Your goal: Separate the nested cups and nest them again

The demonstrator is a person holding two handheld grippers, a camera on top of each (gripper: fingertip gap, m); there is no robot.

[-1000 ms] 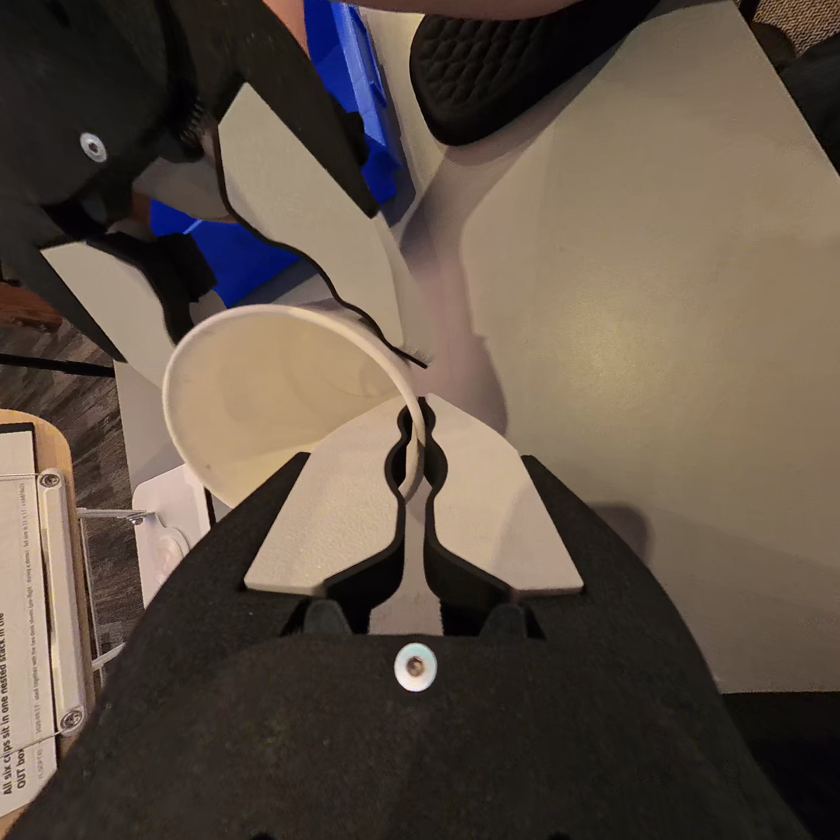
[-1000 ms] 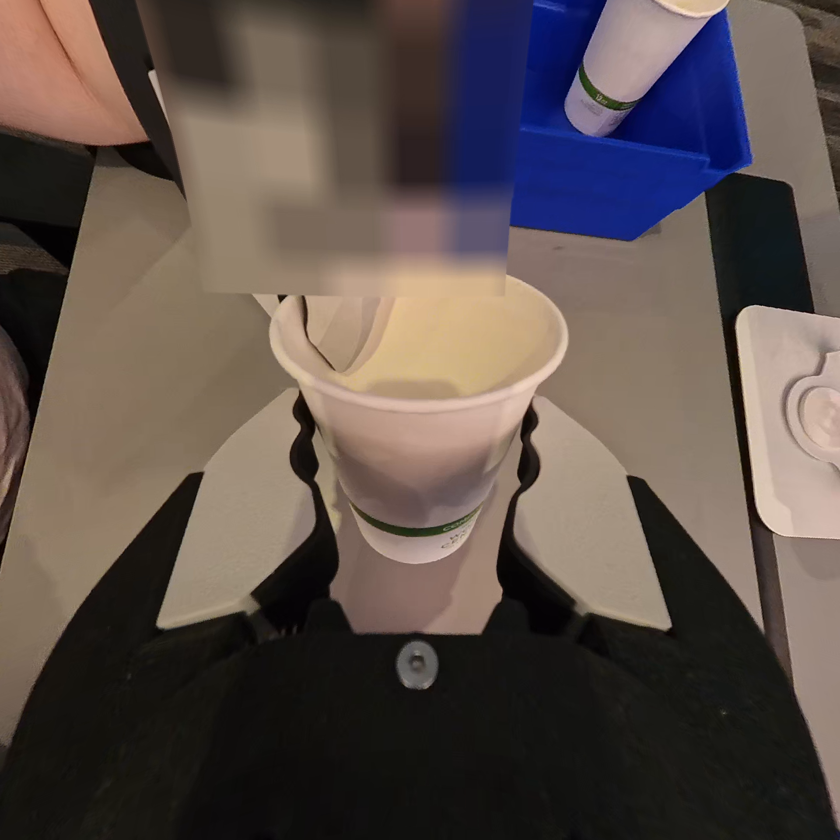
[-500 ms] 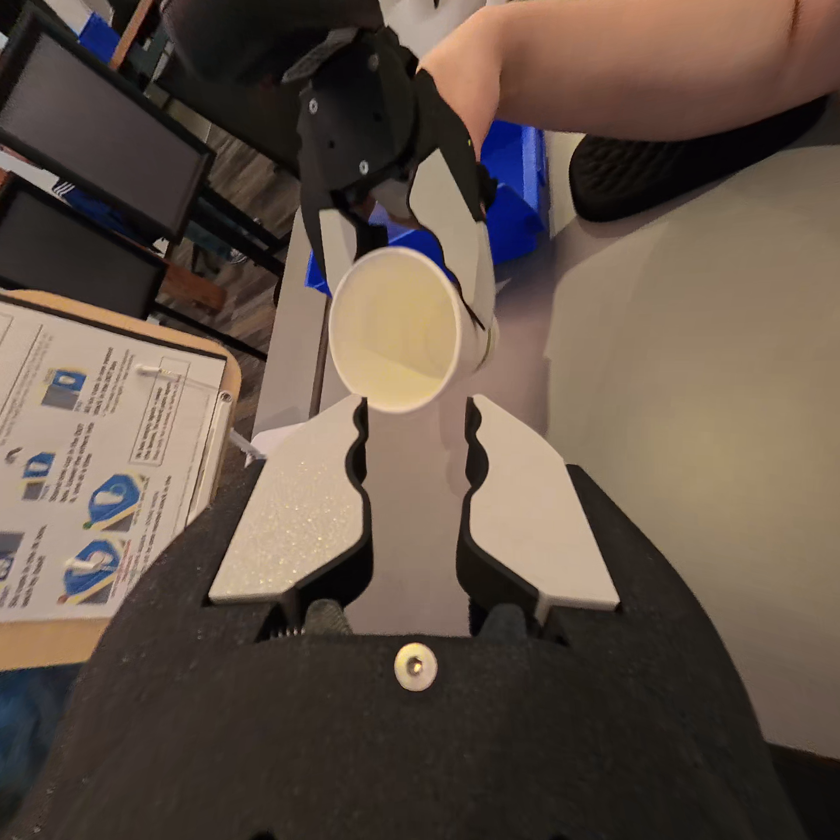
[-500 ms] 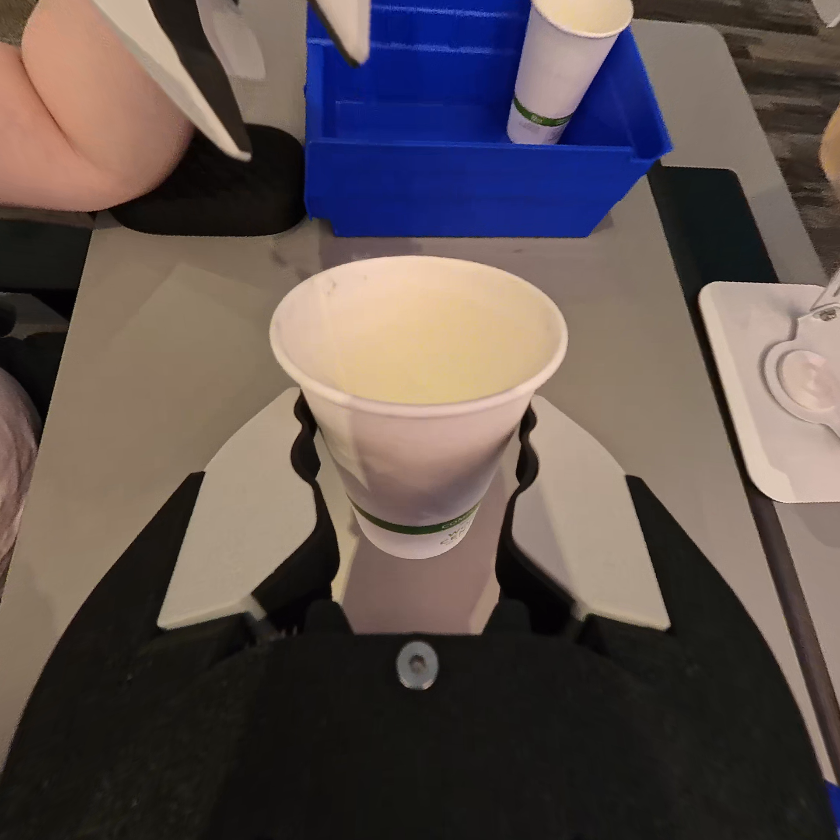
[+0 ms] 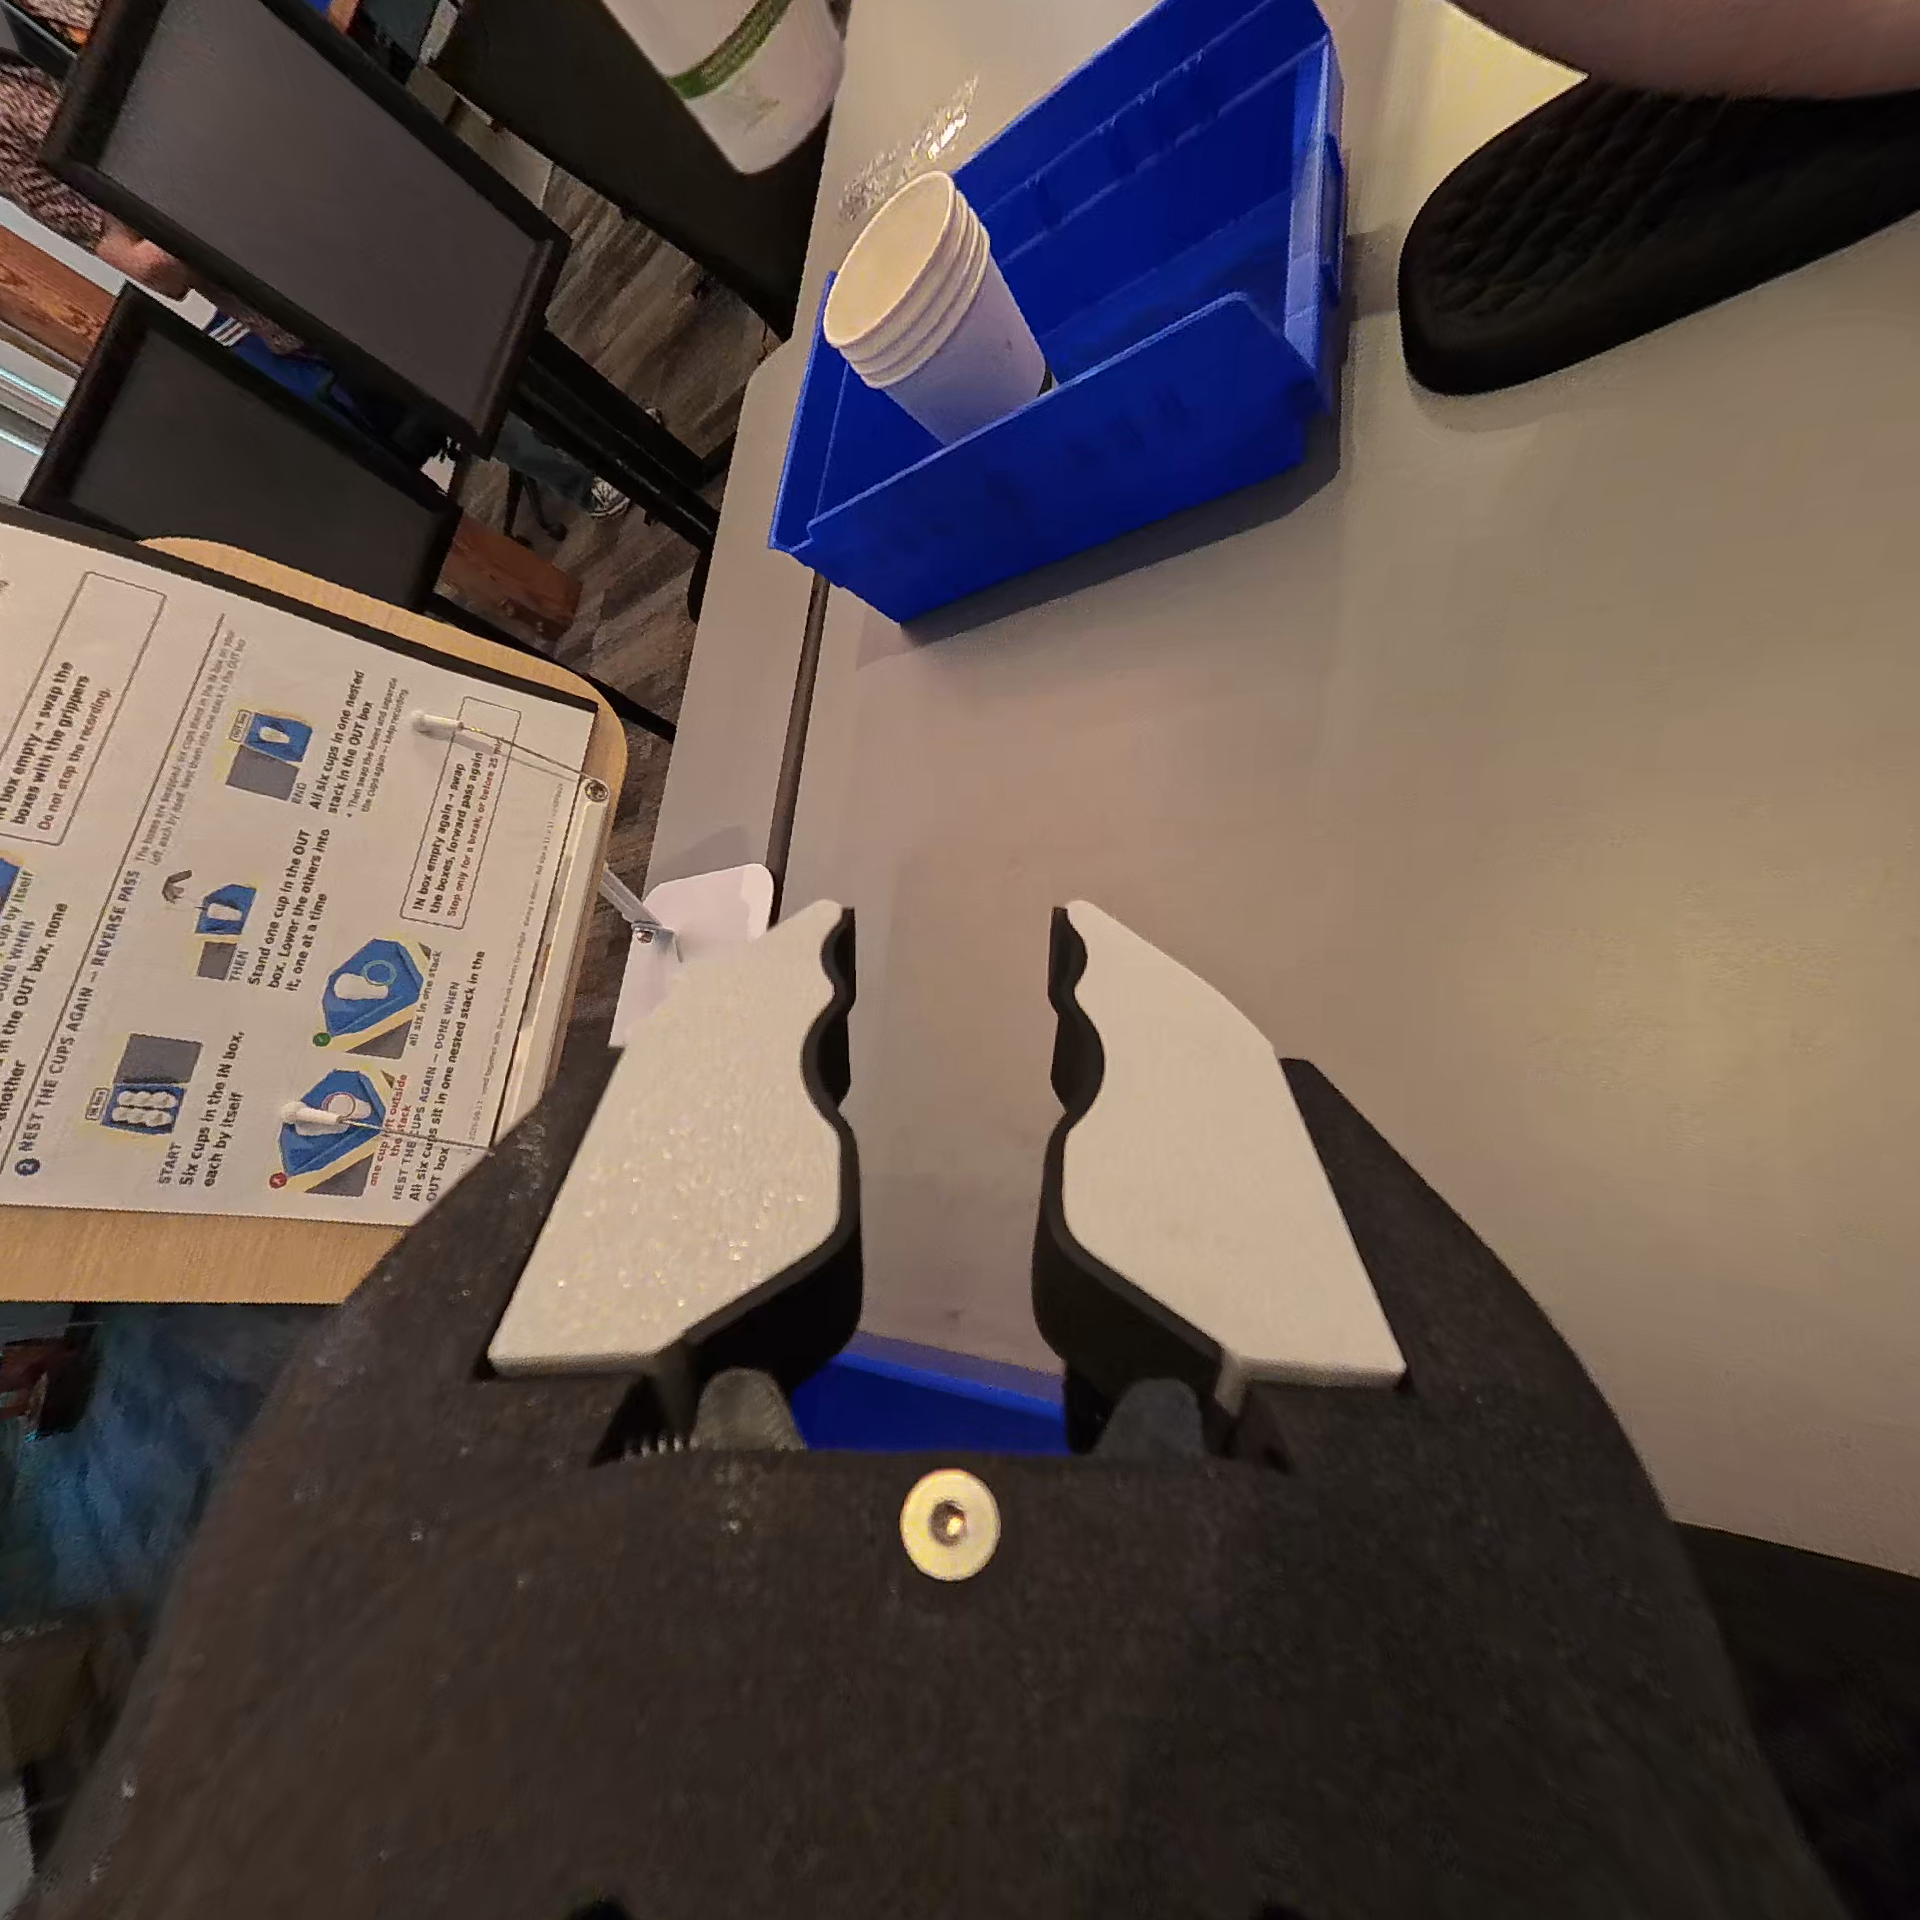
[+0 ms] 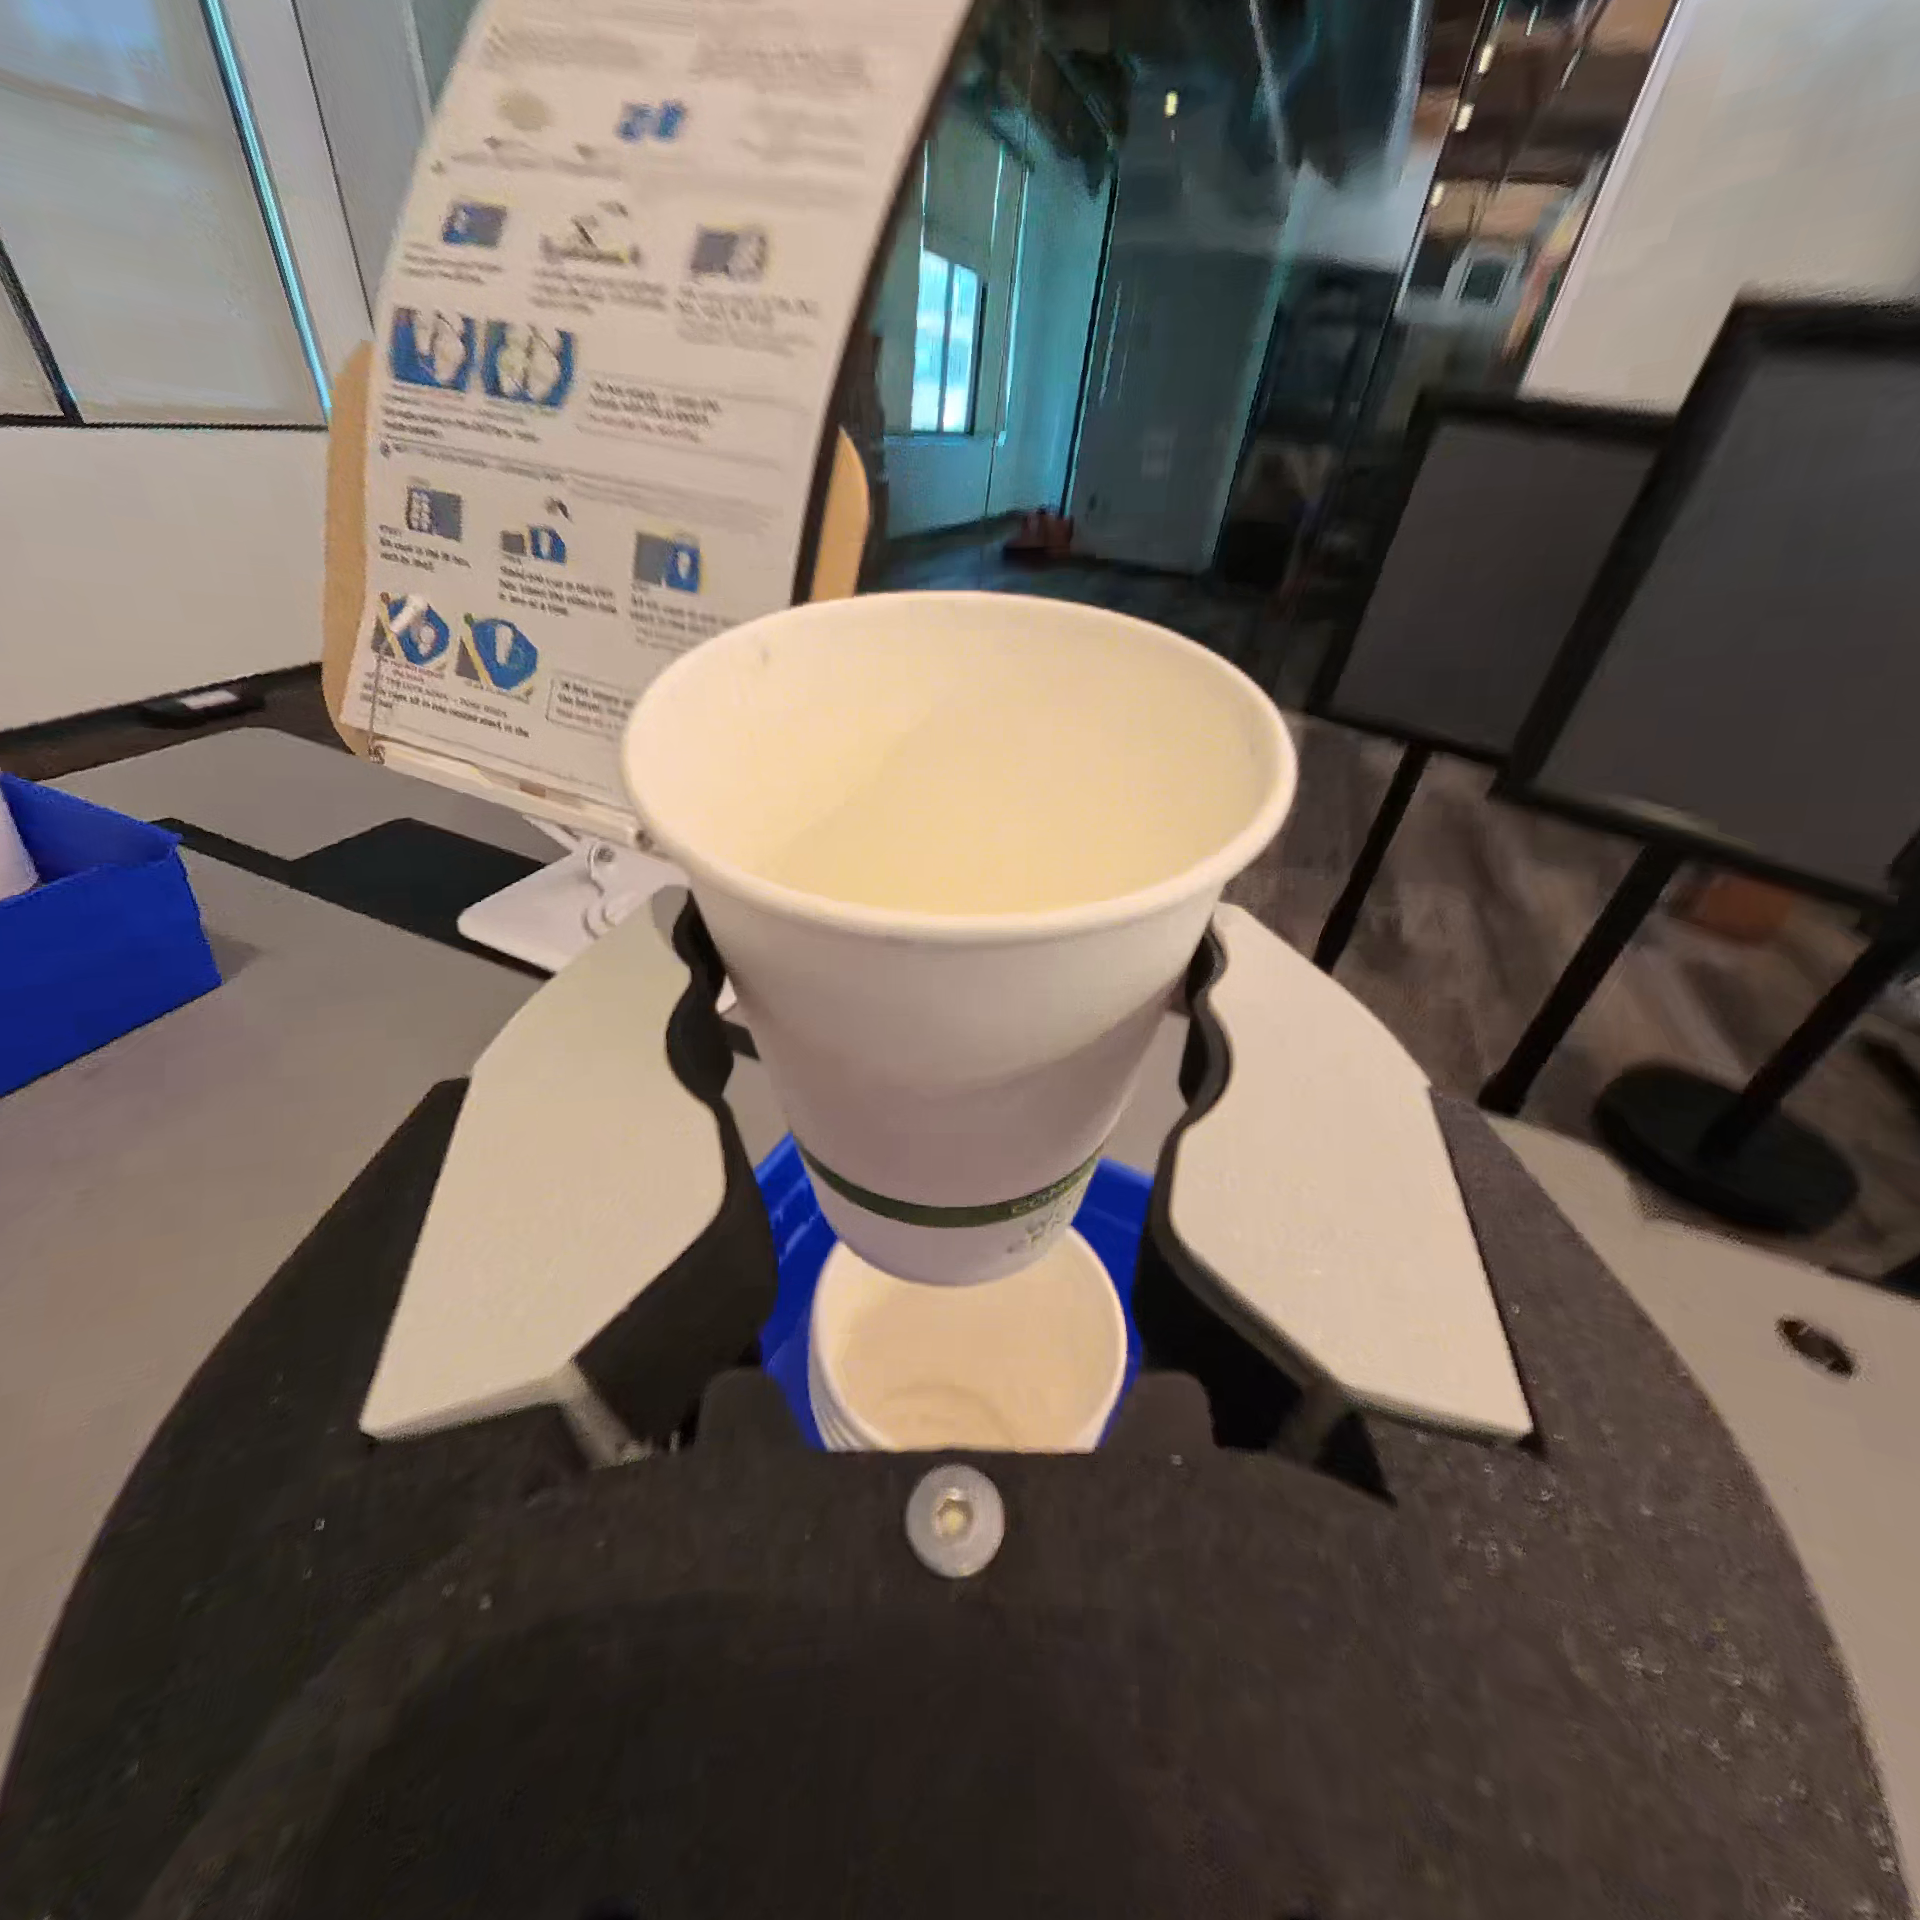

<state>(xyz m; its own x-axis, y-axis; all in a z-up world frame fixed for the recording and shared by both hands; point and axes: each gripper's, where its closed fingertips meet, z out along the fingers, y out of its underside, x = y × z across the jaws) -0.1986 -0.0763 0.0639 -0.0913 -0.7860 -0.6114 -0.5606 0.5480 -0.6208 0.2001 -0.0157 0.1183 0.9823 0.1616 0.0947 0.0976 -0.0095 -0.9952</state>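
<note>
Holding a single paper cup (image 6: pixel 956 935) clamped between its jaws, the right gripper (image 6: pixel 951 977) hovered above a receiving stack (image 6: pixel 966 1371), probably inside a blue bin. The left gripper (image 5: pixel 951 997) was spread, empty. A nested stack (image 5: pixel 925 301) waited in the far bin (image 5: pixel 1091 457).

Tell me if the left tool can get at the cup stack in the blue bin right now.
Probably yes. The left tool is open and empty, and bare table lies between it and the cup stack leaning in the blue bin.
</note>
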